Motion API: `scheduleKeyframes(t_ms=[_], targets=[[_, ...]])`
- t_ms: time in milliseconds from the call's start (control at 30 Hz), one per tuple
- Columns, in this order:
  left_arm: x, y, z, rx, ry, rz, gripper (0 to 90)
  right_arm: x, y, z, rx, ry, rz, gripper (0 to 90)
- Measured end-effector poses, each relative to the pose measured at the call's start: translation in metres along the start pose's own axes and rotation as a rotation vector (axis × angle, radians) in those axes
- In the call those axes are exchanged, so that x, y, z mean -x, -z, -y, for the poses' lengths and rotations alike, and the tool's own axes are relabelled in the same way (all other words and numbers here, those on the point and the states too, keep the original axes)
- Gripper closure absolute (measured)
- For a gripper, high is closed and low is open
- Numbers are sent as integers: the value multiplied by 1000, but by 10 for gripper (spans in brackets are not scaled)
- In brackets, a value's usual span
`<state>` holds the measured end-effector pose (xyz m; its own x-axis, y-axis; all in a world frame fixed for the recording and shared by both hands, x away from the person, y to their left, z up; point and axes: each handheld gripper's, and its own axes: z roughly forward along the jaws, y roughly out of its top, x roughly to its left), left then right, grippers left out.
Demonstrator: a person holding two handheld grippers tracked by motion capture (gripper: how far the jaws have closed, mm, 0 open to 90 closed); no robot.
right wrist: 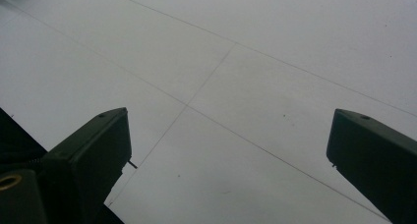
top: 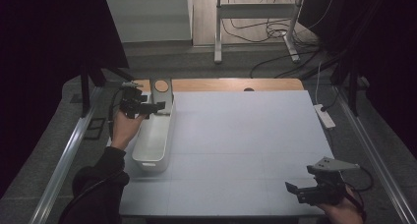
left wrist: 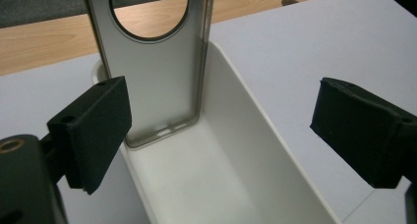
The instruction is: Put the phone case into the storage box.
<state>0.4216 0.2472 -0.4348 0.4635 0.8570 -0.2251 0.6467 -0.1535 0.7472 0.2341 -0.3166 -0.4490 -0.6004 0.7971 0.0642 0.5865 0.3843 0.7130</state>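
A long white bin (top: pixel 153 150) lies on the left of the white table. A flat grey plate with a round hole (top: pixel 161 92) stands tilted against the bin's far end, its foot inside the bin (left wrist: pixel 162 91). My left gripper (top: pixel 153 107) hovers over the bin's far part, open with nothing between its jaws (left wrist: pixel 221 130); the white bin (left wrist: pixel 246 121) lies below them. My right gripper (top: pixel 295 192) is low at the table's front right corner, open and empty over the bare white table (right wrist: pixel 221 116).
A wooden strip (top: pixel 236 84) runs along the table's far edge. A white power strip (top: pixel 324 116) lies off the right edge. Metal rails (top: pixel 66 155) flank both sides. Cables and a metal stand (top: pixel 255 22) are on the floor beyond.
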Motion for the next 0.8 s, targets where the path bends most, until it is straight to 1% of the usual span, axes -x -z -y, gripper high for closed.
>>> scheduleKeyframes(t_ms=[67, 167, 333, 433, 467, 533, 800], targets=[[2, 1, 1, -1, -10, -1, 77, 0, 0, 0, -1, 0, 0, 35], [4, 1, 3, -2, -16, 11, 63, 0, 0, 0, -1, 1, -1, 35], [8, 1, 7, -10, -48, -1, 46, 0, 0, 0, -2, 0, -2, 35], [11, 2, 9, -9, -51, 3, 41, 0, 0, 0, -1, 0, -3, 36], [14, 2, 12, -6, -62, 4, 40, 0, -1, 0, -2, 0, -3, 35], [17, 3, 13, -5, -75, 3, 37, 0, 0, 0, -2, 1, -2, 35], [24, 6, 23, 4, -106, -7, 37, 0, 0, 0, -3, 2, -1, 35]])
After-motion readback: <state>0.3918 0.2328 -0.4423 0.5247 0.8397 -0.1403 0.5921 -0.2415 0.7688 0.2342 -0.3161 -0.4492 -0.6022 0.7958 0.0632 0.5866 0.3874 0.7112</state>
